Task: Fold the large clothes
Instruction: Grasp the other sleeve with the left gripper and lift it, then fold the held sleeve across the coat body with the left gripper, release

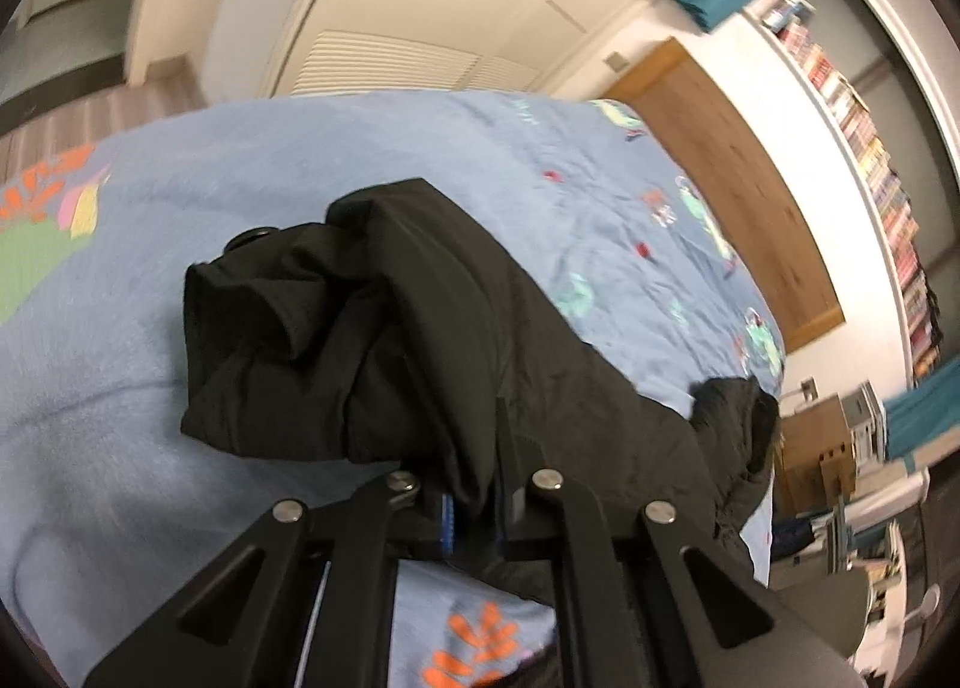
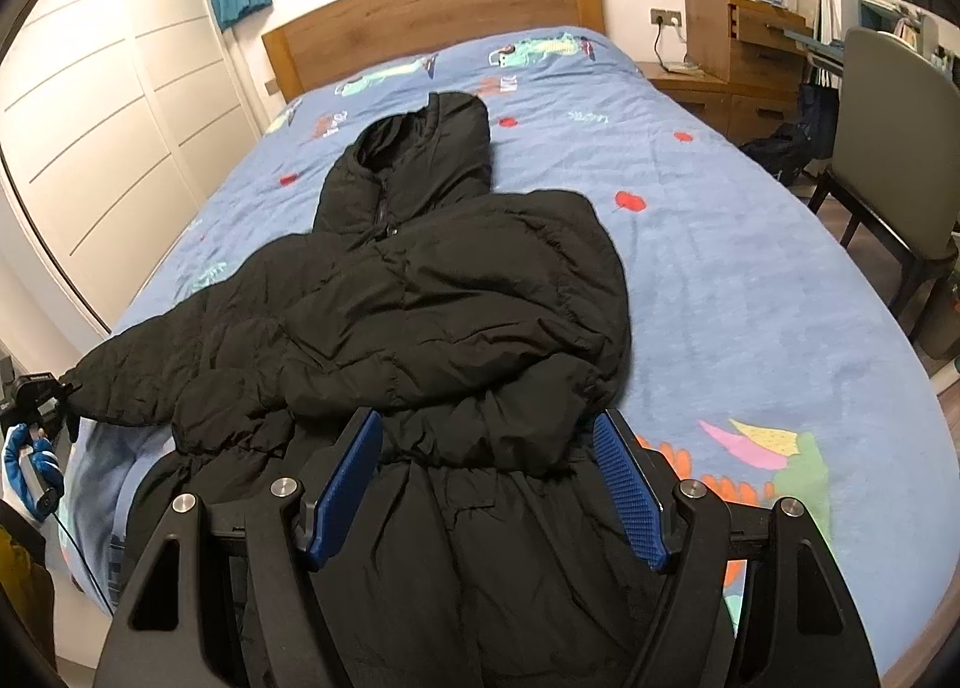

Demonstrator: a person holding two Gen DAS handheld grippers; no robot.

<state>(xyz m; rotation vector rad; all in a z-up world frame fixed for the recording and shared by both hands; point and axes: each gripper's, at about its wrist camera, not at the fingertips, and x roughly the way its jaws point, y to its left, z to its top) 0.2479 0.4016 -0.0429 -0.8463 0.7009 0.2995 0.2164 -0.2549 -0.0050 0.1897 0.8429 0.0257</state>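
A black hooded puffer jacket lies front-up on the blue bedspread, its hood toward the headboard. One sleeve is folded across the chest. The other sleeve stretches out to the bed's left edge. There my left gripper is shut on its cuff, with a blue-and-white gloved hand behind it. In the left wrist view the left gripper pinches black sleeve fabric, which hangs bunched over the bed. My right gripper stands open above the jacket's gathered waist, its blue pads wide apart.
A wooden headboard closes the far end of the bed, and white wardrobe doors run along its left side. On the right are a wooden nightstand and a grey chair. Bare bedspread surrounds the jacket.
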